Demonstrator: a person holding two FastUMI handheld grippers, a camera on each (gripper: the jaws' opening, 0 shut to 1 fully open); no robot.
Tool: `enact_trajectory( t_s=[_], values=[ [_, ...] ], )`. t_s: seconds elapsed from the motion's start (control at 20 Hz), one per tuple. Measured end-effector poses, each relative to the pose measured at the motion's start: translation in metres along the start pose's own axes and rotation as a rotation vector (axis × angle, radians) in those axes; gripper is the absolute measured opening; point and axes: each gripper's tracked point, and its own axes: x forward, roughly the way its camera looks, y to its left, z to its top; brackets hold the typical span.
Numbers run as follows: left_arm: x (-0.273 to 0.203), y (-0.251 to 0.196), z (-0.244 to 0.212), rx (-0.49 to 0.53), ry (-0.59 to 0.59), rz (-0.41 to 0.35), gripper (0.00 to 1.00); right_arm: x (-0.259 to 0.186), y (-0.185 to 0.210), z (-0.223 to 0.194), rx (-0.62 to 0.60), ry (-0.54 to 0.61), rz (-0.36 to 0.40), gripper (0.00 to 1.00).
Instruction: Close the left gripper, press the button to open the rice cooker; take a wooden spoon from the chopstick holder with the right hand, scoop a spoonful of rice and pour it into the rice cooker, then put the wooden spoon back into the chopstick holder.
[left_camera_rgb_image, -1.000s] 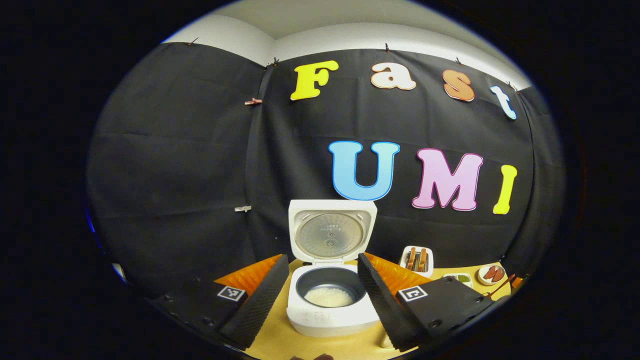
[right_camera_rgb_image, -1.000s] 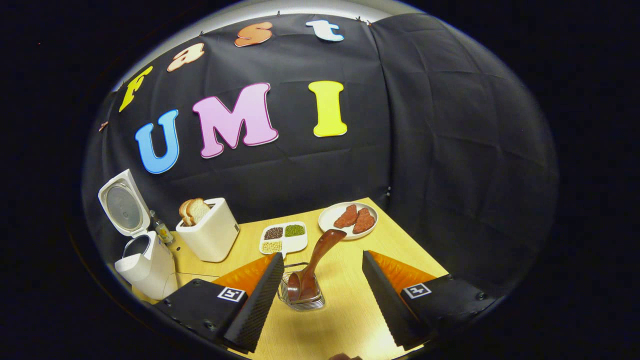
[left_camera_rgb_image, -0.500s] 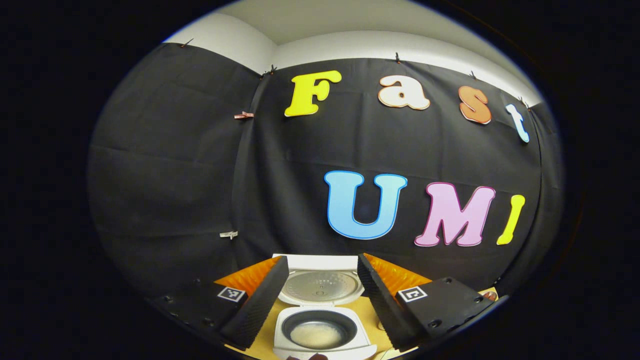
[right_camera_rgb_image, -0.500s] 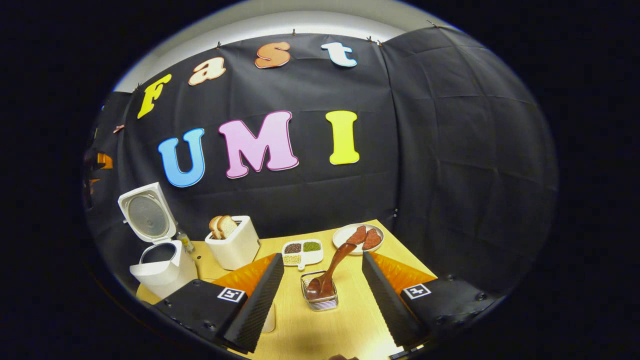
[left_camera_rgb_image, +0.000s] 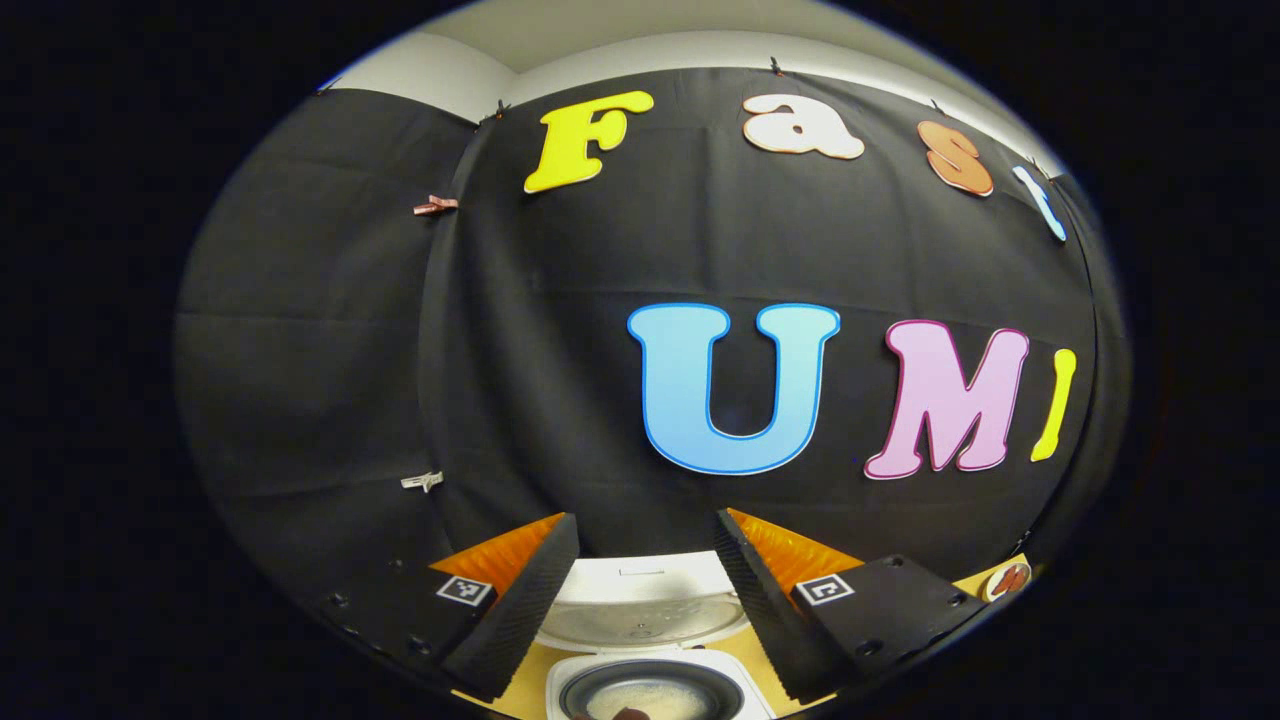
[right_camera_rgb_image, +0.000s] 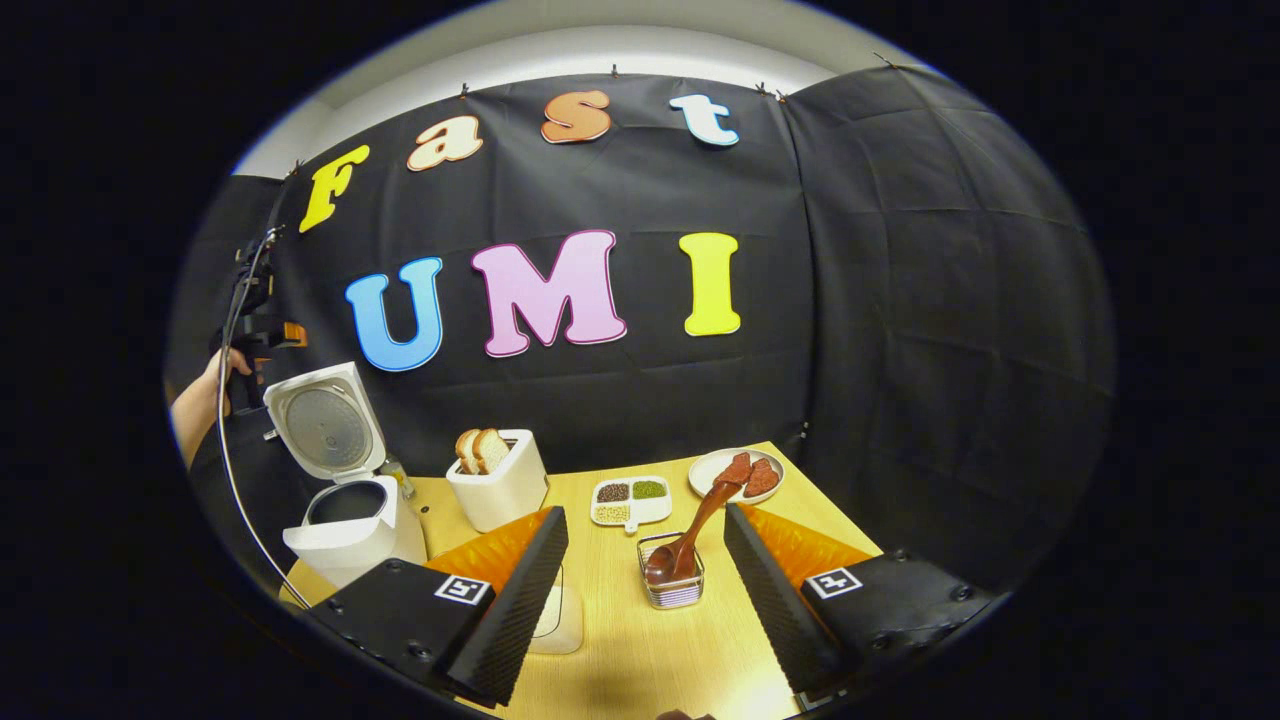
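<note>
Rice cooker (right_camera_rgb_image: 340, 500) lid up, rice in pot; far L of table (right_camera_rgb_image: 640, 650). Wooden spoon (right_camera_rgb_image: 690, 535) back in chopstick holder (right_camera_rgb_image: 672, 580), leaning. R gripper (right_camera_rgb_image: 645, 590) fingers wide apart, empty; L gripper (left_camera_rgb_image: 640, 610) same. Judged: task done; withdraw clear without knocking spoon handle.

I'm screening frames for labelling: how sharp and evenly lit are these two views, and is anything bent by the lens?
Right gripper view: sharp; table brightly lit, wooden spoon crisp, wall seams bowed by the fisheye. Left gripper view: sharp too, dimmer; rice cooker cropped at the bottom edge, its lid curved by distortion.
</note>
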Motion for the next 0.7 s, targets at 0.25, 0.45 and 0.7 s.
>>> enact_trajectory(
  t_s=[0.25, 0.45, 0.7],
  values=[
    [0.042, 0.001, -0.031, 0.029, 0.051, -0.001, 0.95, -0.011, 0.006, 0.001, -0.067, 0.001, -0.001, 0.98],
    [0.040, 0.003, -0.050, -0.008, 0.110, 0.022, 1.00, -0.010, 0.022, -0.004, -0.067, 0.016, 0.023, 0.98],
    [0.016, -0.003, -0.055, -0.044, 0.163, 0.042, 1.00, -0.005, 0.046, -0.014, -0.064, 0.031, 0.087, 0.98]
  ],
)
